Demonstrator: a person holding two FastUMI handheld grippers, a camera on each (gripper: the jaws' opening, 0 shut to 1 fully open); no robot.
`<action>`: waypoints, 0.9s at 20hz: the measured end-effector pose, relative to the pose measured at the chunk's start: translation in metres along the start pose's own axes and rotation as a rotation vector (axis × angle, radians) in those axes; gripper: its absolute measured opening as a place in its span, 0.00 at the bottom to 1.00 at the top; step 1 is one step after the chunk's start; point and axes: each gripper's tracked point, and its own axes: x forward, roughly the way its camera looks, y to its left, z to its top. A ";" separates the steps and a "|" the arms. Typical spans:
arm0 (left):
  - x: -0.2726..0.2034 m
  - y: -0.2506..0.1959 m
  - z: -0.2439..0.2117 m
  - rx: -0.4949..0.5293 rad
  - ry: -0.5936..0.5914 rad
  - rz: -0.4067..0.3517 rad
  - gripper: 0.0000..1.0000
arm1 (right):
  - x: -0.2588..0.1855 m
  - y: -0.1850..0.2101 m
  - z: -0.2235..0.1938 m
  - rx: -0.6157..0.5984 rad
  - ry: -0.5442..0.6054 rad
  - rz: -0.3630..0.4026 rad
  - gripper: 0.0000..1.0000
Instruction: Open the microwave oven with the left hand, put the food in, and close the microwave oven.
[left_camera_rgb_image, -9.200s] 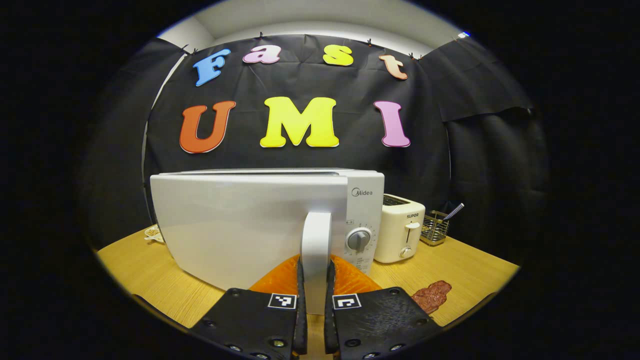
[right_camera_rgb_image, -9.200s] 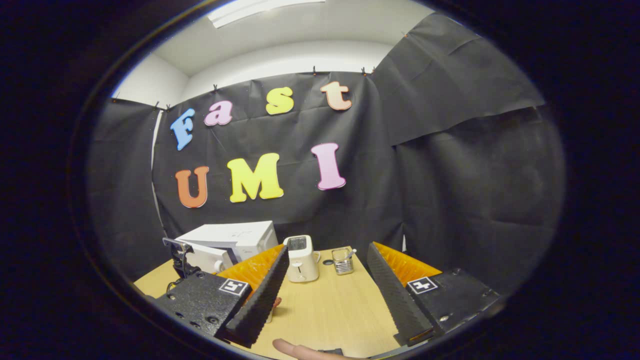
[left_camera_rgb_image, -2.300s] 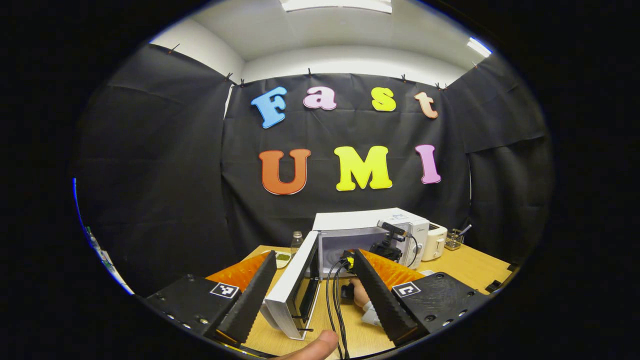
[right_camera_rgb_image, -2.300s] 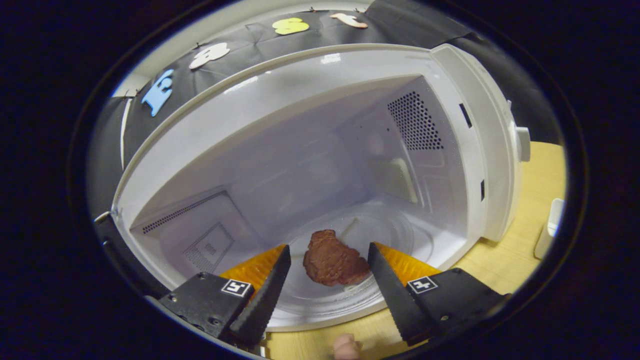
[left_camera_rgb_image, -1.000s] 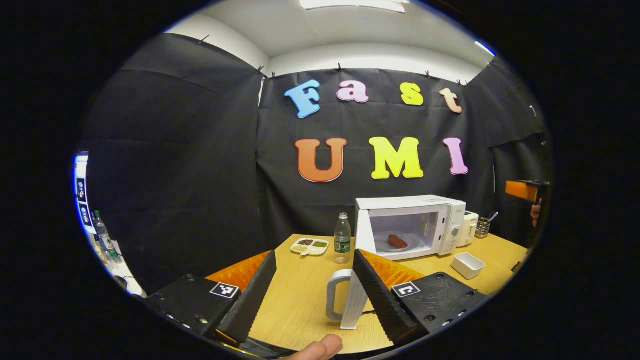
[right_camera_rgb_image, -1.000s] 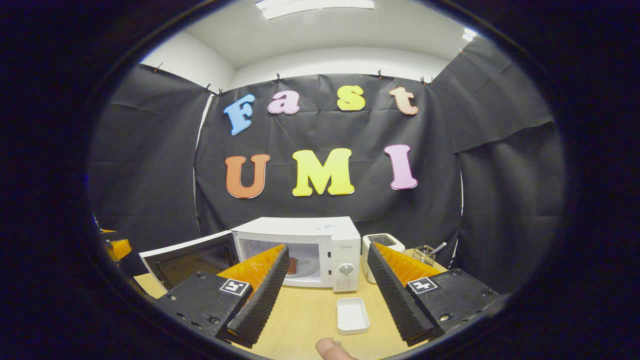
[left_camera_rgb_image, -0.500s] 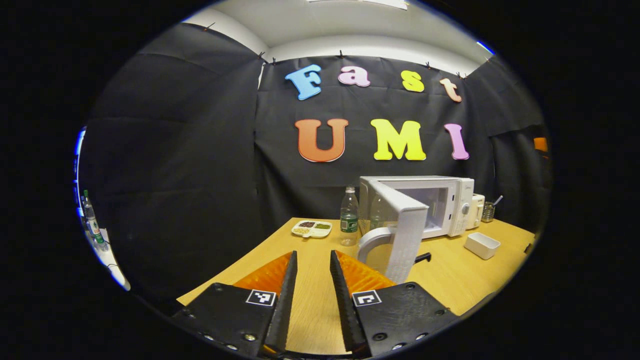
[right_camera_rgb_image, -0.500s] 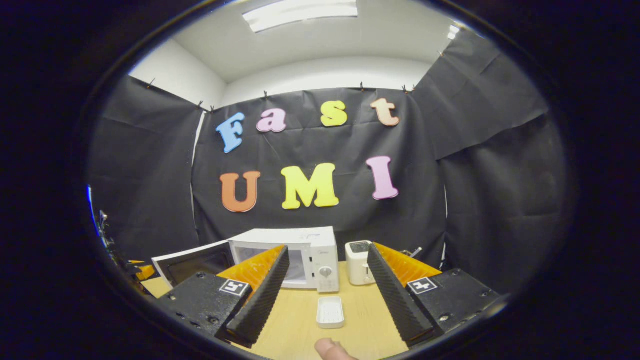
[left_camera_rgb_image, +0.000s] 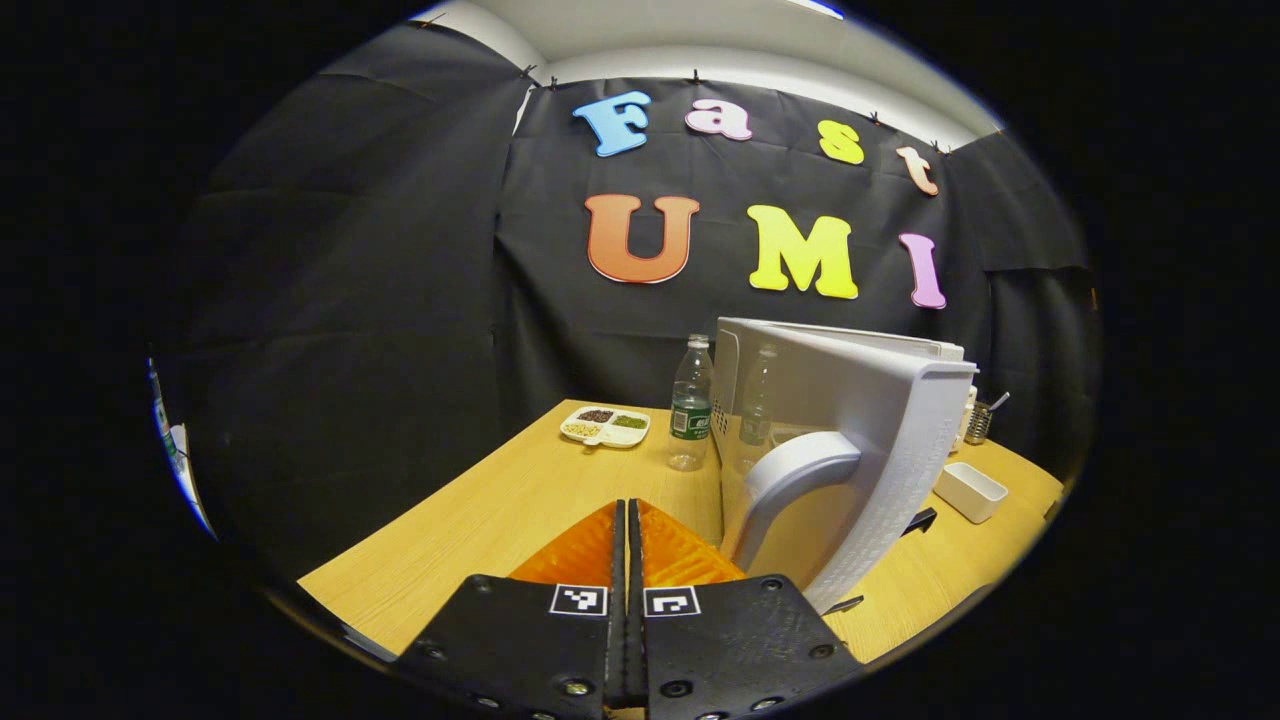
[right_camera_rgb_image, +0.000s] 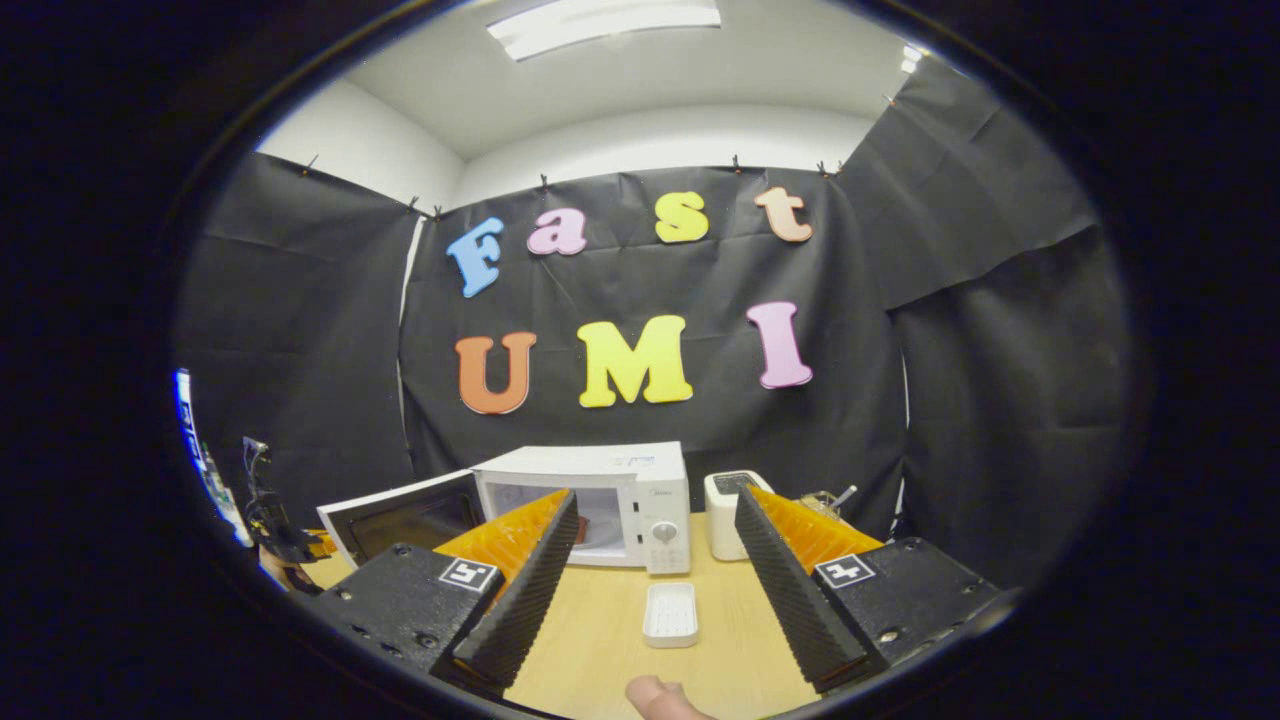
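Observation:
The white microwave (right_camera_rgb_image: 600, 500) stands at the back of the wooden table with its door (right_camera_rgb_image: 405, 515) swung open to the left. In the left gripper view the door's outer face (left_camera_rgb_image: 890, 450) and its curved handle (left_camera_rgb_image: 795, 475) rise close on the right. My left gripper (left_camera_rgb_image: 626, 510) is shut with nothing between its fingers, just left of the handle and apart from it. My right gripper (right_camera_rgb_image: 656, 495) is open and empty, held back from the microwave. Its left finger (right_camera_rgb_image: 530, 570) hides part of the oven's cavity.
A water bottle (left_camera_rgb_image: 688, 405) and a divided snack tray (left_camera_rgb_image: 604, 425) stand left of the microwave. A small white dish (right_camera_rgb_image: 670, 612) lies in front of it, and a toaster (right_camera_rgb_image: 722, 510) and a wire utensil holder (left_camera_rgb_image: 978, 420) to its right. A thumb (right_camera_rgb_image: 660, 695) shows below.
My left gripper went from open to shut and came in close to the door's outer side by the handle. The right gripper, having left the meat inside, drew back and stays open.

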 end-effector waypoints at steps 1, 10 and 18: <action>0.001 -0.001 0.001 0.005 -0.006 0.006 0.00 | 0.000 0.000 0.001 0.000 -0.001 0.001 1.00; 0.015 -0.086 -0.004 0.012 0.000 -0.125 0.00 | -0.006 -0.018 0.003 0.017 -0.004 -0.011 0.89; 0.041 -0.180 -0.010 0.038 0.022 -0.273 0.00 | -0.016 -0.044 0.012 0.025 -0.032 -0.033 1.00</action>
